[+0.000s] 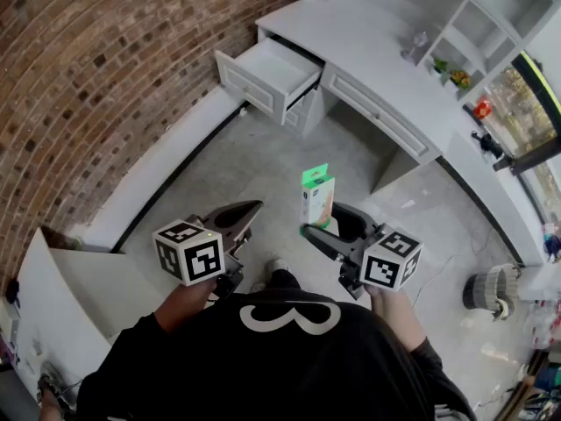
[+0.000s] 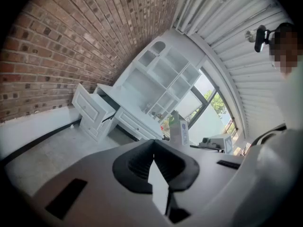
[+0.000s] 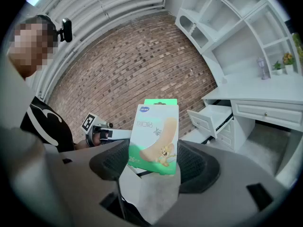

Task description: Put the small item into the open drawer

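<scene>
A small white-and-green box of plasters (image 1: 316,196) stands upright between the jaws of my right gripper (image 1: 330,224), which is shut on its lower part. The right gripper view shows both dark pads (image 3: 111,163) pressing the box (image 3: 154,137) from either side. My left gripper (image 1: 248,212) is held level with it to the left, shut with nothing in it; its pads (image 2: 142,161) meet at a point. The open drawer (image 1: 273,70) juts out of the white desk (image 1: 368,42) ahead, well beyond both grippers. It also shows as the drawer (image 2: 94,109) in the left gripper view and the drawer (image 3: 211,119) in the right gripper view.
A brick wall (image 1: 105,77) runs along the left, with a white baseboard. The desk carries shelves (image 1: 491,16) with small ornaments. A low white cabinet (image 1: 61,296) stands at the near left, and a woven basket (image 1: 489,289) on the grey floor (image 1: 263,165) at the right.
</scene>
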The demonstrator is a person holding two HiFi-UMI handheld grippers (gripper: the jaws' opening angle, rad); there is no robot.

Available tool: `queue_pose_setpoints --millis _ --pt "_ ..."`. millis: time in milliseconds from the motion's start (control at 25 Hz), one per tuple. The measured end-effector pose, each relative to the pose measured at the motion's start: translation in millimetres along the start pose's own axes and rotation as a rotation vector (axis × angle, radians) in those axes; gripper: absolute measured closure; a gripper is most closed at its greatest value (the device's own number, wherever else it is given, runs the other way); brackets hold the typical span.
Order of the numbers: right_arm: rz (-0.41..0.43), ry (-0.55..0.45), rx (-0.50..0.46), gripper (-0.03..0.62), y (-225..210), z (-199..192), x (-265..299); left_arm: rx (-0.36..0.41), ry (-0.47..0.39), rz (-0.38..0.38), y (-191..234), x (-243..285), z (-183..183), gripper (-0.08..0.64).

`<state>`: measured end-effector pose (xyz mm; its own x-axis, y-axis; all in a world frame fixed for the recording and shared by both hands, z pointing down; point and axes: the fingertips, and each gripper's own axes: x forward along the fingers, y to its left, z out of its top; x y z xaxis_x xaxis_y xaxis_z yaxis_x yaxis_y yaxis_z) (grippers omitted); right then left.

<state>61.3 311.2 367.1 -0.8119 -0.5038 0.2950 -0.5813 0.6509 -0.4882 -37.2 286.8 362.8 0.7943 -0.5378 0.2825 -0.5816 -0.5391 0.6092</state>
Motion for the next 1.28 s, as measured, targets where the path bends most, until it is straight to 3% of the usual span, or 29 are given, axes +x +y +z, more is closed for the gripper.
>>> queue_pose_setpoints --millis 400,680,1280 --pt "-0.075 -0.048 -0.052 0.268 34.8 -12.5 -4.5 0.050 0.009 -0.027 -15.3 -36.2 -18.7 0.557" --pt "-0.074 -0.098 -0.071 0.267 48.4 -5.2 -4.4 0.088 0.009 -0.039 -20.7 -45.9 -19.4 0.557" --pt "-0.022 -0.139 -0.040 0.267 -0.8 30.0 11.6 0.090 -0.014 -0.007 -1.3 -9.4 11.2 0.557"
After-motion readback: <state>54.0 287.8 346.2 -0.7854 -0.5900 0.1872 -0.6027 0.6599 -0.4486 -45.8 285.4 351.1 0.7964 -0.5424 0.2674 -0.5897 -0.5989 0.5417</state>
